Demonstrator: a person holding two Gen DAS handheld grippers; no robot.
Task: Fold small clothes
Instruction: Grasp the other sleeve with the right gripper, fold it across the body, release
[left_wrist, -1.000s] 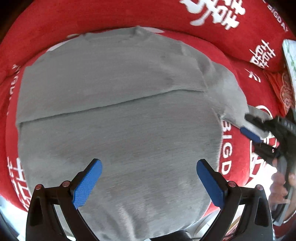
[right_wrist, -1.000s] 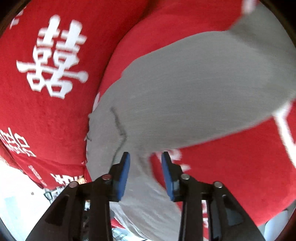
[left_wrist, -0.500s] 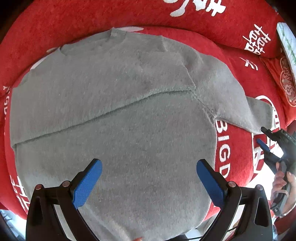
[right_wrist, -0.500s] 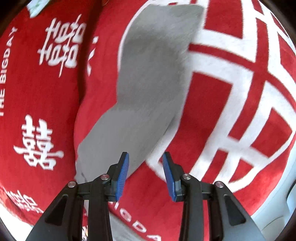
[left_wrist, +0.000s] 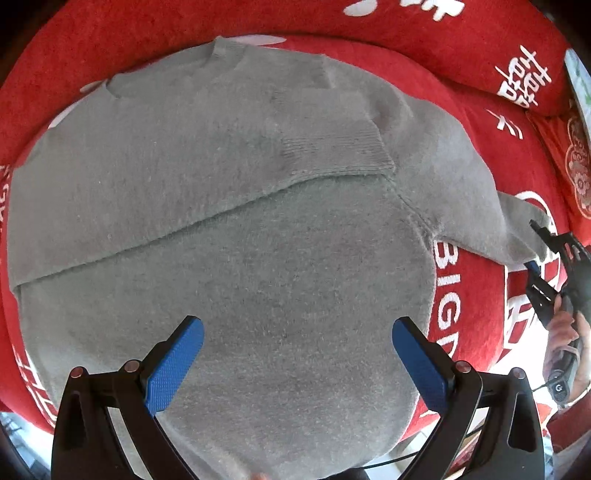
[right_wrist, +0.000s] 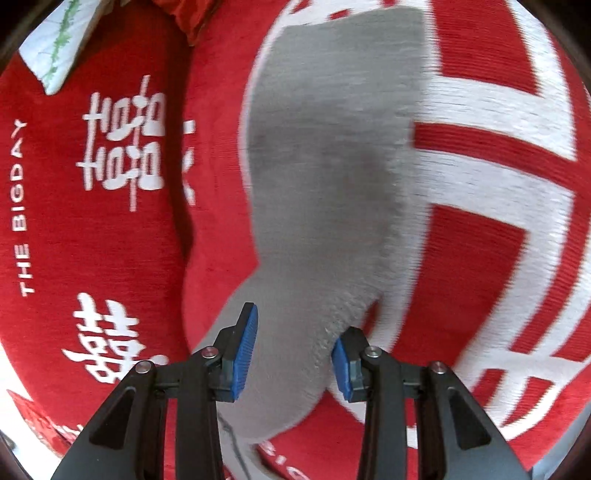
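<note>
My left gripper (left_wrist: 297, 365) hangs with its jaws wide apart over the lower middle of the grey sweater (left_wrist: 236, 236), which lies flat across the red cover (left_wrist: 476, 306). My right gripper (right_wrist: 291, 356) is parted, straddling the sleeve (right_wrist: 325, 192) at frame bottom, not pinching it. White "BIG" shows right of the sweater; "THE BIGDAY" runs up the right view's left edge.

Black gripper (left_wrist: 297, 363), blue-padded jaws.
</note>
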